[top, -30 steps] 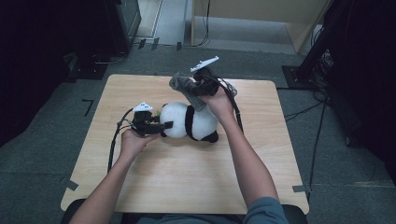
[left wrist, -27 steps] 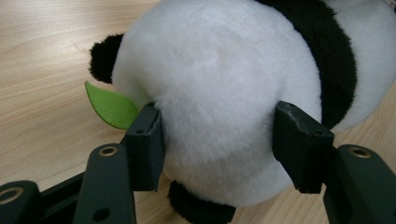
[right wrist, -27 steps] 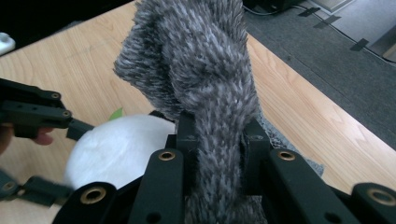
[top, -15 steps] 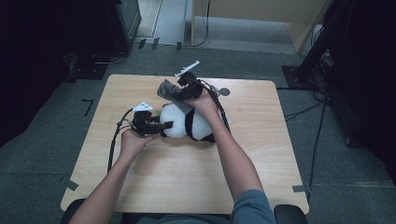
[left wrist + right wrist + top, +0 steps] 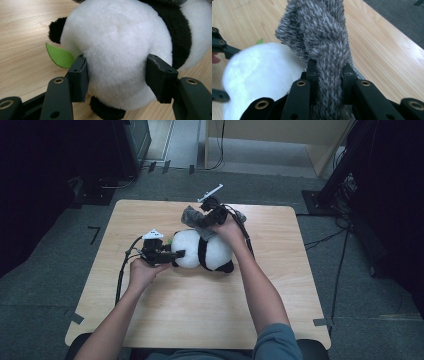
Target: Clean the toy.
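Currently left gripper (image 5: pixel 117 75) clamps the plush panda's (image 5: pixel 202 251) head on the counter (image 5: pixel 200 320); right gripper (image 5: pixel 328 72) pinches the grey fuzzy cloth (image 5: pixel 322 42) just above panda's back. Draping not done.

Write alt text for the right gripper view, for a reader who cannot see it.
The right gripper is shut on a strip of shaggy grey fabric that rises between its two black jaws, above a light wooden table. At the left sits the blurred white body of a plush panda.
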Demonstrator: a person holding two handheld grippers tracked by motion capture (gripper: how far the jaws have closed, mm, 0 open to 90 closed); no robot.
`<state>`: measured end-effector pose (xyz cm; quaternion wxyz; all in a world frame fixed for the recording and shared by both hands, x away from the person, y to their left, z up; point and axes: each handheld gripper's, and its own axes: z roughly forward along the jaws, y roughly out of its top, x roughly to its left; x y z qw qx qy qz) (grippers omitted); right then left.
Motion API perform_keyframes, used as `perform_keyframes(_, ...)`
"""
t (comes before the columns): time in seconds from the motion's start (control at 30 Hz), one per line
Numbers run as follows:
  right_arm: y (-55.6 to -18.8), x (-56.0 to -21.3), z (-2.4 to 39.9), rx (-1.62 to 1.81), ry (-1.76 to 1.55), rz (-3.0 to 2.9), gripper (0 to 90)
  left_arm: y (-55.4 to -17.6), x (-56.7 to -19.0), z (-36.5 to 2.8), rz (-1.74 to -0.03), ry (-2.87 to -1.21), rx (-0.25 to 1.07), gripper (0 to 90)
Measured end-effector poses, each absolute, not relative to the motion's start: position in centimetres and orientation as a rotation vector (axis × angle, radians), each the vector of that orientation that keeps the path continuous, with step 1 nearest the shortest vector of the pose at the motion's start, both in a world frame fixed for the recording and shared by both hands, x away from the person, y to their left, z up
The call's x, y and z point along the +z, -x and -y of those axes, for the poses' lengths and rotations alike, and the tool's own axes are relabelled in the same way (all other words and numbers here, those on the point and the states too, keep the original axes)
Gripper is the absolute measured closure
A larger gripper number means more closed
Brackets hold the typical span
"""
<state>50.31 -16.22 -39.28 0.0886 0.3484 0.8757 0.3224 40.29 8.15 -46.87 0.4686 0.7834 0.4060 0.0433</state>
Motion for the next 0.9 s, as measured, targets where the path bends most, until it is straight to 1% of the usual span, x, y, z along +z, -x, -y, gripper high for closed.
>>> perform_keyframes(0.27,-50.1,-38.8,19.7,0.973,-1.099,-2.56,75.7,-40.3,-46.9,-8.2,-0.989,-1.919,0.108,40.1)
perform_keyframes(0.9,-49.0,-39.5,24.8,0.968,-1.201,-2.511,75.7,-40.3,-46.9,-8.2,-0.984,-1.922,0.112,39.6)
